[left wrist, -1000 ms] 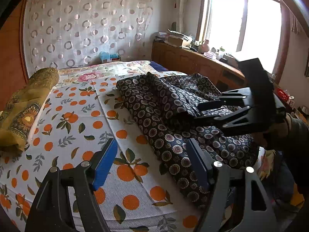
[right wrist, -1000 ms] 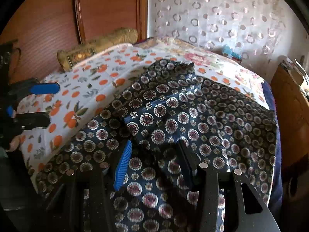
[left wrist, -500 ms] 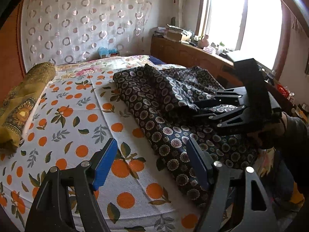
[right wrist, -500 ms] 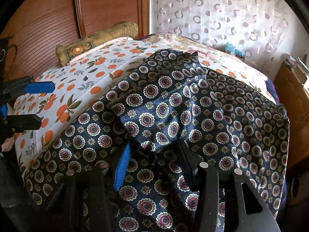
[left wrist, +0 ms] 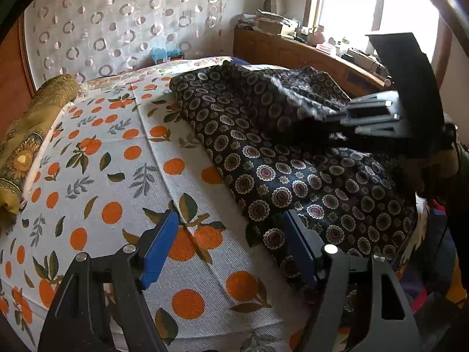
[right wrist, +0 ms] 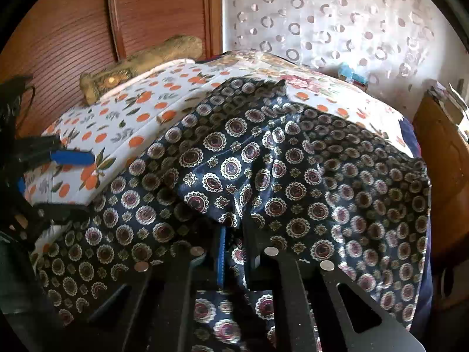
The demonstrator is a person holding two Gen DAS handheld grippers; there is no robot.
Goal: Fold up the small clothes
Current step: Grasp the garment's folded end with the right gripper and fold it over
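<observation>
Now | right tool [right wrist: 234,252] closing, pinching garment [right wrist: 293,176] | left tool [left wrist: 228,249] spread, tilted down

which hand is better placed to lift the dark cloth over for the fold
Right. The right hand-held gripper is closing its jaws on a bunched fold of the dark patterned cloth. The left hand-held gripper is open over the bedsheet, beside the cloth's edge, holding nothing.

Two close wrist views, shared bed [left wrist: 181,182]
</observation>
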